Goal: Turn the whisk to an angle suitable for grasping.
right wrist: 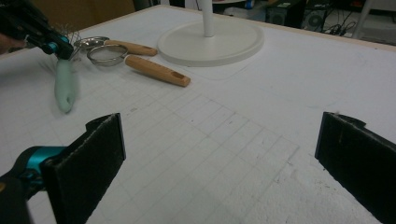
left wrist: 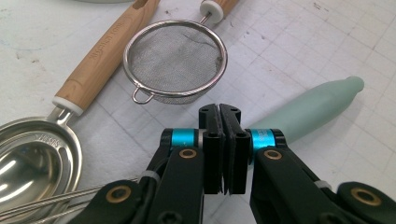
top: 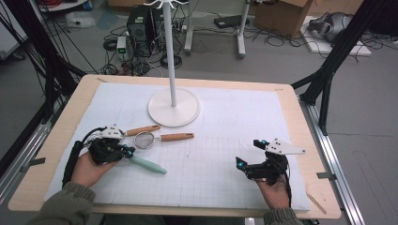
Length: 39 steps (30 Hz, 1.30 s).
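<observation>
My left gripper (top: 126,151) rests low at the mat's left, its jaws pressed together (left wrist: 224,112) with nothing visible between them. A whisk with a mint-green handle (top: 149,165) (left wrist: 313,109) lies right beside and partly under it, and its wires (left wrist: 42,205) pass beneath the gripper body. Just beyond are a small mesh strainer (top: 143,139) (left wrist: 175,60) with a wooden handle (top: 176,137) and a steel measuring spoon (left wrist: 32,158) with a wooden handle (top: 141,130). My right gripper (top: 250,153) (right wrist: 224,140) is held wide open over bare mat at the right, nothing between its pads.
A white stand with a round base (top: 173,110) (right wrist: 210,42) and a thin pole stands at the mat's back centre. The gridded white mat (top: 211,159) covers most of the wooden table (top: 61,126). Cables and boxes lie on the floor beyond.
</observation>
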Motion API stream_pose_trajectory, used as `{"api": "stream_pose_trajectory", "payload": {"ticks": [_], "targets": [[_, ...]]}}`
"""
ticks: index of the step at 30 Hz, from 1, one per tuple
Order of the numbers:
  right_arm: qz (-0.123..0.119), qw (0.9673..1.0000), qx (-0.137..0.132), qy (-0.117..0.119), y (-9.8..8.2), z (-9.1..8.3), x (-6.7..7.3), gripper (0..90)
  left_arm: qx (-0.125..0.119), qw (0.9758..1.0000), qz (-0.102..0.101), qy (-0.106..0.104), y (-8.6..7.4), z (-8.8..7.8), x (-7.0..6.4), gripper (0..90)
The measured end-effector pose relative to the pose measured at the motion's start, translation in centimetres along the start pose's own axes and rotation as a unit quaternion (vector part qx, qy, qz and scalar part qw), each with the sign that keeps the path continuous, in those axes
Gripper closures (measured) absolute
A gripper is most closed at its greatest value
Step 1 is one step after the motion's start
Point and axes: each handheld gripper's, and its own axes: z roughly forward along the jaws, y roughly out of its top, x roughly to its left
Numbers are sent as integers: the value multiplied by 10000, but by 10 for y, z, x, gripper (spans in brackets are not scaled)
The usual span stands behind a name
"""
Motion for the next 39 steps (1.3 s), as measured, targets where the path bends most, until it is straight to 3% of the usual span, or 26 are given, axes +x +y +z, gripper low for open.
{"api": "stream_pose_trajectory", "payload": {"ticks": [6,13,21,27,32,39], "targets": [[11,10000,-1,-6,0,-1,0,2,159,9998,34,74,-4,3,0,874],[10,10000,3,19,0,0,0,2,180,9998,-23,71,-11,4,-1,873],[-30,10000,-19,37,1,0,1,2,143,9998,58,98,-10,-1,-2,873],[3,10000,-27,43,1,-1,0,2,-13,9993,348,-142,-4,-12,-16,873],[-11,10000,-23,46,1,0,1,2,9,9975,598,-388,-4,-15,-28,873],[15,10000,-38,58,1,0,1,2,82,9940,801,-746,-11,-7,-48,873]]}}
